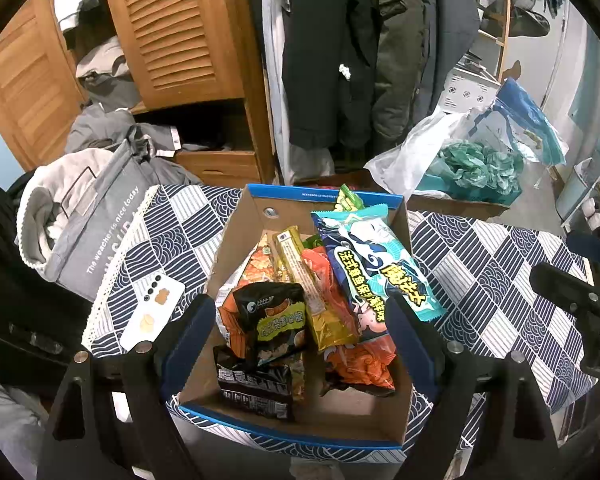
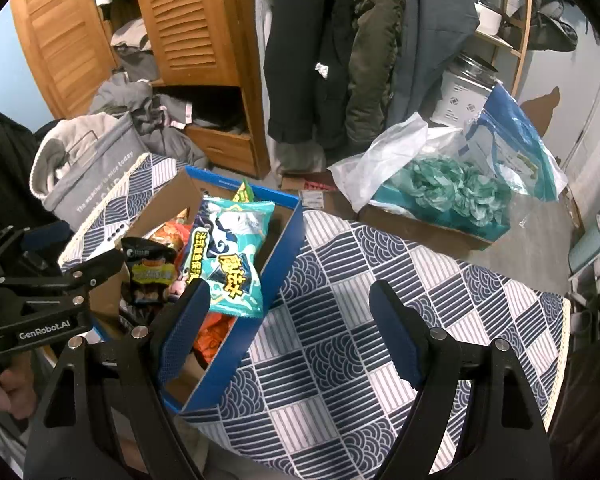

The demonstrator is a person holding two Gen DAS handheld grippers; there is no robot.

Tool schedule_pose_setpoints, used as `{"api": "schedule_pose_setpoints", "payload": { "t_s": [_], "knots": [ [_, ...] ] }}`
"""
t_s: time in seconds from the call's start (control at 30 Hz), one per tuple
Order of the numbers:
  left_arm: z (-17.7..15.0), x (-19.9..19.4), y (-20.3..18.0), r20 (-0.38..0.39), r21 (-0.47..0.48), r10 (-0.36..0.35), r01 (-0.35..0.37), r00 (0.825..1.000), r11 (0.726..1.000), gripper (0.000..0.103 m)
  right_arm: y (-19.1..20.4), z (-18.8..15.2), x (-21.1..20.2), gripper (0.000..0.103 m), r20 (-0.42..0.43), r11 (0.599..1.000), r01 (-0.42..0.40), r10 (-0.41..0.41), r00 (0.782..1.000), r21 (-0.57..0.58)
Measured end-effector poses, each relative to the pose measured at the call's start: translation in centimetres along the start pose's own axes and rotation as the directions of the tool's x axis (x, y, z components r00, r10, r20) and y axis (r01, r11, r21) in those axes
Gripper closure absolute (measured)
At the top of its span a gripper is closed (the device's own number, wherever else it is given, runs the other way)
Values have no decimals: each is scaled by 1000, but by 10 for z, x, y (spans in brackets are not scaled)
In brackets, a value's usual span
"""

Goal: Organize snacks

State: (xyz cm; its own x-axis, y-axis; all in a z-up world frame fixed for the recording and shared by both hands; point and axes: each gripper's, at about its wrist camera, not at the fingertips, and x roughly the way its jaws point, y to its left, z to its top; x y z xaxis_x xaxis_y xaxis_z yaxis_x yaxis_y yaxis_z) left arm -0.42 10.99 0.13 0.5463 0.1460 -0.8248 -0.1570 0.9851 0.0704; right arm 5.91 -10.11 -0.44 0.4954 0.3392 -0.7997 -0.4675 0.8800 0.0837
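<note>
The snack bags lie piled in the cardboard box (image 1: pixel 236 240) on the bench (image 2: pixel 340 360), with the big teal bag (image 1: pixel 374 260) on top; I judge them light, soft and slippery, so I should pinch a sealed edge, not the puffy middle. My left claw (image 1: pixel 300 344) is wide open above the box and holds nothing. My right claw (image 2: pixel 288 332) is also wide open and empty, over the bench just beside the box.

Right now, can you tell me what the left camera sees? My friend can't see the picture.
An open cardboard box full of snack bags sits on a blue-and-white patterned tablecloth, with a big teal snack bag on top. The left tool hangs open above the box, holding nothing. A white phone lies on the cloth nearby.
</note>
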Motion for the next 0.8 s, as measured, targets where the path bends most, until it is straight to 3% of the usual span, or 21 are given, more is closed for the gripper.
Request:
{"api": "schedule_pose_setpoints", "payload": {
  "t_s": [0.8],
  "knots": [
    [-2,-2,-2,-12,6,28,-28,1000,1000,15,-1,-5,-3,22,-2,1000,1,-1,1000,-6]
  ]
}}
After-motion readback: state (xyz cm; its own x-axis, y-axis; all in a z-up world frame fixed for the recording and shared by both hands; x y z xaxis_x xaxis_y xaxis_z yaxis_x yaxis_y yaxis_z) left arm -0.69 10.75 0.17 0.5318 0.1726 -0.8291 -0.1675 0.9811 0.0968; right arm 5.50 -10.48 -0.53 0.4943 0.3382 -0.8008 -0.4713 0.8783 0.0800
